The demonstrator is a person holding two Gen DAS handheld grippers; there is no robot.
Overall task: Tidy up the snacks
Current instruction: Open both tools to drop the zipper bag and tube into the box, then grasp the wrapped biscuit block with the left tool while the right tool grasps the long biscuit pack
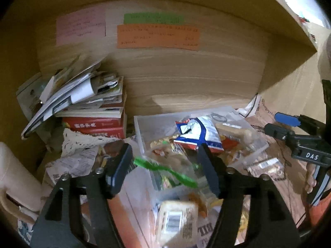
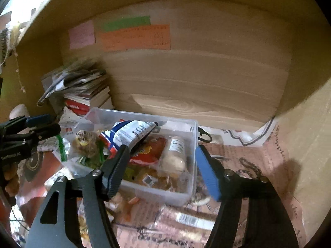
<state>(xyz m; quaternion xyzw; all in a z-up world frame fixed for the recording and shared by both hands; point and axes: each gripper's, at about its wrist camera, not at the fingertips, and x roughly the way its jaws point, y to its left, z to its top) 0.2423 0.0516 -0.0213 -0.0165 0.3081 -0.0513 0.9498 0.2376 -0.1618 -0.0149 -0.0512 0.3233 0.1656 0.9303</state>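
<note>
1. Already in the clear plastic bin [image 2: 186, 194], which stands on the paper-covered worktop [image 2: 258, 165] toward its back edge: a blue-and-white snack bag [image 2: 132, 134], a red-orange packet [image 2: 153, 153], a pale bottle [image 2: 175, 150] and some small wrapped pieces.
2. Not yet in: a barcoded pack [image 1: 175, 221] and a green-sealed clear bag [image 1: 165, 171] lie outside the bin's near-left wall; another barcoded packet [image 2: 194, 221] lies in front of the bin.
3. The left tool [image 1: 165, 169] is spread wide, holding nothing, hovering over those loose snacks.
4. The right tool [image 2: 161, 171] is likewise wide open and empty above the bin.
5. By my reckoning, the task is more than half done, with a few packets remaining.
</note>
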